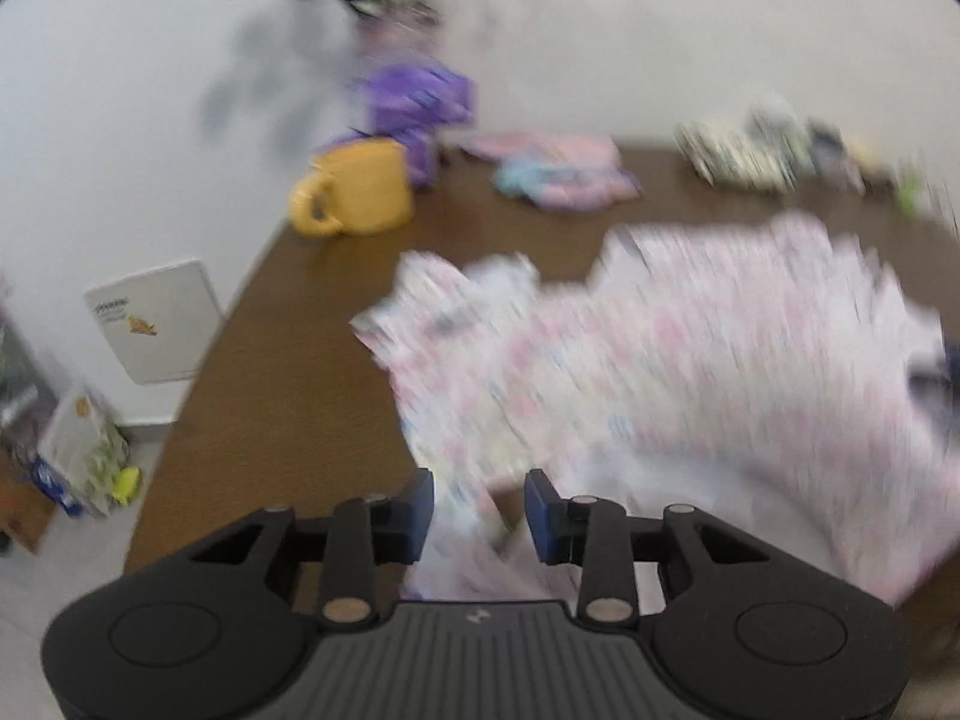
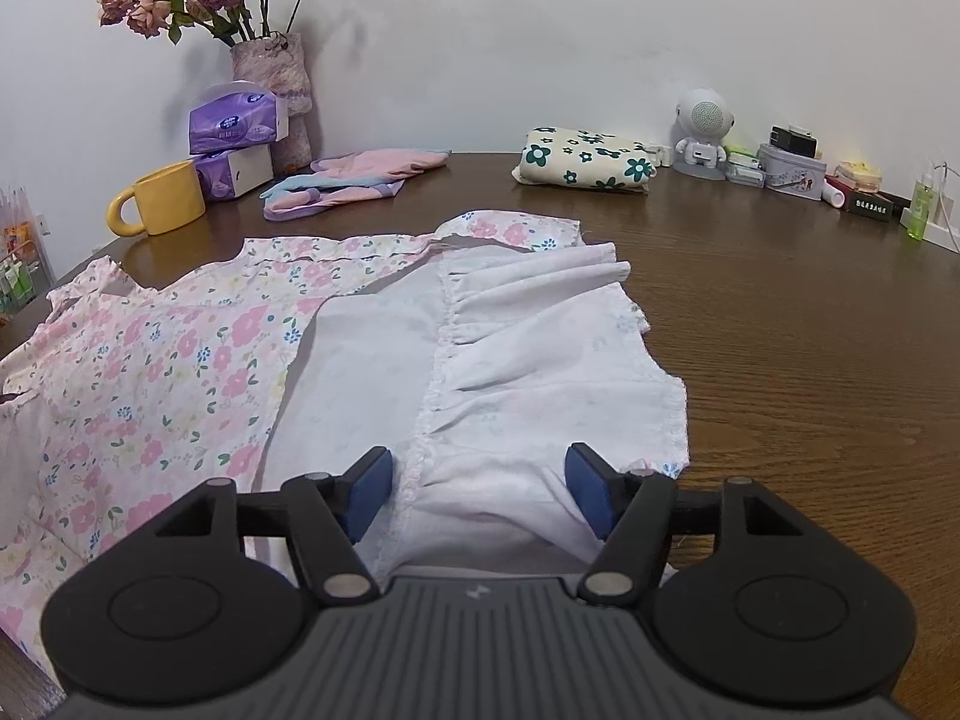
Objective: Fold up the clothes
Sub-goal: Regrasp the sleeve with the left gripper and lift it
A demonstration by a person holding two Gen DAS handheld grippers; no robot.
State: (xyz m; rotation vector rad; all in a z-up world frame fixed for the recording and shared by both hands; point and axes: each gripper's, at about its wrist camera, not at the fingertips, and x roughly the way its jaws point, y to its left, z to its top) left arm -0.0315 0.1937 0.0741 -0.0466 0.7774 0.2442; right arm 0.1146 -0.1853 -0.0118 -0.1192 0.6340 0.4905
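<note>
Both grippers — left, right — hover with jaws apart over the floral garment on the table.

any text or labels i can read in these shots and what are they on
No text can be read with confidence.
Purple tissue packs: a white logo and print, too small to read.
Dark box at the right end of the table: a line of pale characters, too small to make out.
White board against the wall: a dark line of print and an orange picture, blurred.
Each gripper body: a small pale mark, not lettering.
</note>
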